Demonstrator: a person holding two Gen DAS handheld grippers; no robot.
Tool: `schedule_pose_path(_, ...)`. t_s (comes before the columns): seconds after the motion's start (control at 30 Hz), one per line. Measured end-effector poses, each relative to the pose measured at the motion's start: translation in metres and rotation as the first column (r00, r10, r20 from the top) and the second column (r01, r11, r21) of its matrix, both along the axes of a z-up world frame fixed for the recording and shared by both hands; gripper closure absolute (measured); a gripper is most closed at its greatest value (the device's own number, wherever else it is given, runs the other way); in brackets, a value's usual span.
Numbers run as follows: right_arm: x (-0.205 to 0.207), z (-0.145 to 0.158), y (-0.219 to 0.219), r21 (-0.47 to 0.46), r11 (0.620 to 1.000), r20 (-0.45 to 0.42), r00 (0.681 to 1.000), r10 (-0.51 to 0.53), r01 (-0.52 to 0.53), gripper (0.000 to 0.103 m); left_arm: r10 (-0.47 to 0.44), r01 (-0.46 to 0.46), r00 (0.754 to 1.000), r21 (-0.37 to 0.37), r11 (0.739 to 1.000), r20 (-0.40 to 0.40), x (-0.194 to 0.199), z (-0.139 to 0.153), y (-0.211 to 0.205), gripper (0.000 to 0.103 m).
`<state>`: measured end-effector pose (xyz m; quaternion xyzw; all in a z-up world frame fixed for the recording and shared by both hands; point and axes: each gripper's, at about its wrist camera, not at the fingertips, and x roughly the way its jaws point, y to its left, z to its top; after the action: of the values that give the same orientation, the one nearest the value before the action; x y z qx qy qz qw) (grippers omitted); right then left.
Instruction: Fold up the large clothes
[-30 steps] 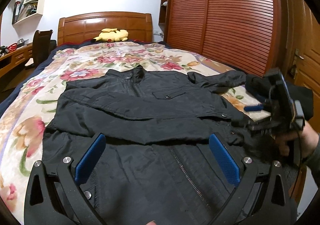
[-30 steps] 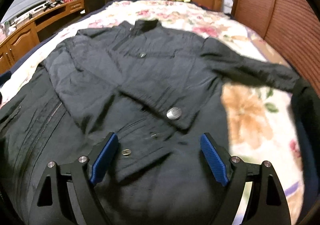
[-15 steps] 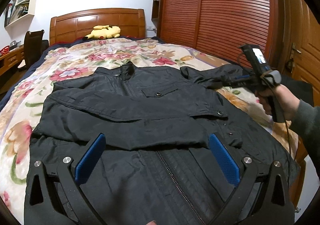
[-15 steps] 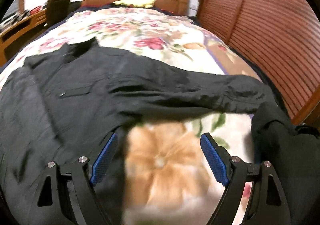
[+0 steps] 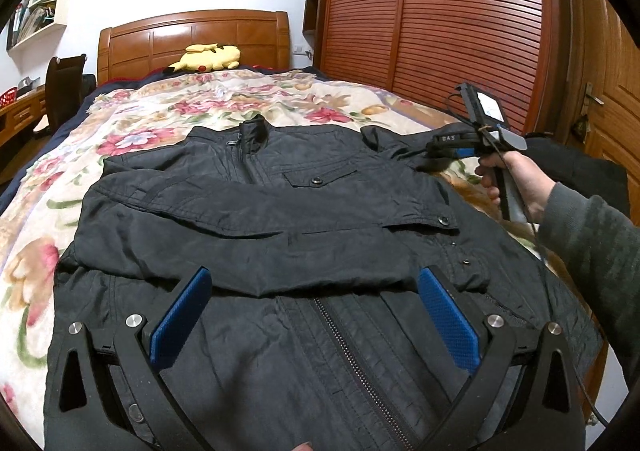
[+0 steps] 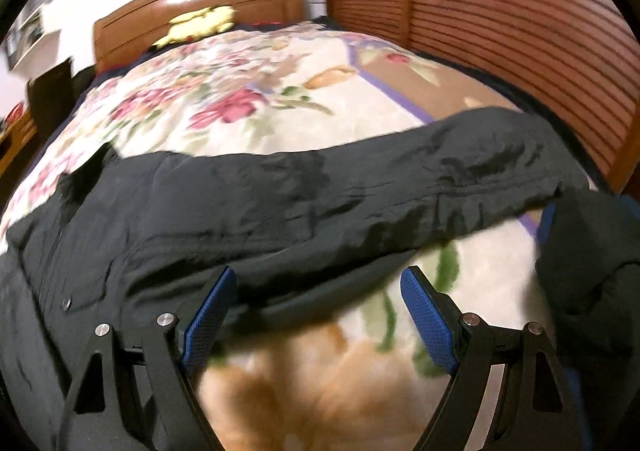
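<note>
my right hand-held gripper, spread wide, faced the jacket's outstretched sleeve, lying crosswise just ahead on the bed.

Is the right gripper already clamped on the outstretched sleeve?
No. In the right wrist view the right gripper stands wide open, its blue pads apart just short of the sleeve lying on the floral bedspread.

The left wrist view looks from the foot of the bed toward the headboard, above the jacket. The right wrist view sits low and close over the outstretched sleeve, facing the same headboard. Both share jacket, bed, and wardrobe.
</note>
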<state>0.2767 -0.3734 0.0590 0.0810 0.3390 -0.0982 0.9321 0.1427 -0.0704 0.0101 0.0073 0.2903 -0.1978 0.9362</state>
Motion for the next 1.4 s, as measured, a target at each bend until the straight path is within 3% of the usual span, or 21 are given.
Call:
schedule_pose_path(0.3, 0.027, -0.027, -0.012, 0.106, 0.992, -0.073, 0.995, -0.063, 0.07, 0.017, 0.001, -0.001, 1.0, 0.005, 1.0, -0.007, 0.001, -0.004, 0.0, 0.0)
schedule_pose_path(0.37, 0.029, -0.03, -0.01, 0.108, 0.992, -0.068, 0.996, -0.053, 0.06, 0.023, 0.001, -0.001, 1.0, 0.004, 1.0, -0.009, 0.001, -0.004, 0.001, 0.0)
schedule_pose_path(0.47, 0.035, -0.024, -0.008, 0.092, 0.996, -0.046, 0.999, 0.003, 0.001, 0.064, 0.001, -0.001, 1.0, 0.003, 1.0, -0.013, 0.002, -0.005, 0.001, 0.0)
schedule_pose_path(0.5, 0.037, -0.021, -0.006, 0.068, 0.998, -0.043, 0.999, 0.011, -0.008, 0.086, 0.001, -0.001, 1.0, 0.003, 1.0, -0.013, 0.002, -0.005, 0.001, 0.0)
schedule_pose_path(0.53, 0.036, -0.018, -0.002, 0.043, 0.999, -0.039, 0.999, 0.027, -0.025, 0.093, 0.002, -0.002, 1.0, 0.002, 1.0, -0.013, 0.002, -0.005, 0.001, 0.0)
schedule_pose_path(0.6, 0.028, -0.002, 0.01, -0.035, 0.999, 0.006, 0.999, 0.039, -0.039, 0.096, 0.003, -0.003, 1.0, 0.001, 1.0, -0.009, 0.001, -0.004, 0.001, 0.0)
schedule_pose_path(0.73, 0.005, 0.034, 0.031, -0.101, 0.992, 0.111, 0.99, 0.089, -0.078, 0.096, 0.003, -0.003, 1.0, -0.003, 1.0, -0.002, -0.001, -0.002, 0.003, 0.0)
schedule_pose_path(0.93, -0.036, 0.069, 0.09, -0.193, 0.956, 0.199, 0.945, 0.259, -0.221, 0.096, 0.012, -0.012, 1.0, -0.013, 1.0, -0.002, -0.003, 0.0, 0.007, 0.0)
schedule_pose_path(1.17, -0.081, 0.047, 0.166, -0.233, 0.873, 0.116, 0.879, 0.462, -0.428, 0.096, 0.03, -0.03, 1.0, -0.021, 0.999, 0.002, -0.005, 0.003, 0.015, 0.0)
schedule_pose_path(1.27, -0.089, 0.023, 0.188, -0.246, 0.852, 0.039, 0.873, 0.486, -0.463, 0.096, 0.036, -0.036, 0.999, -0.021, 0.999, 0.004, -0.006, 0.003, 0.018, 0.0)
schedule_pose_path(1.4, -0.094, 0.001, 0.191, -0.229, 0.851, -0.027, 0.877, 0.479, -0.472, 0.096, 0.041, -0.041, 0.999, -0.021, 0.999, 0.003, -0.007, 0.003, 0.021, 0.0)
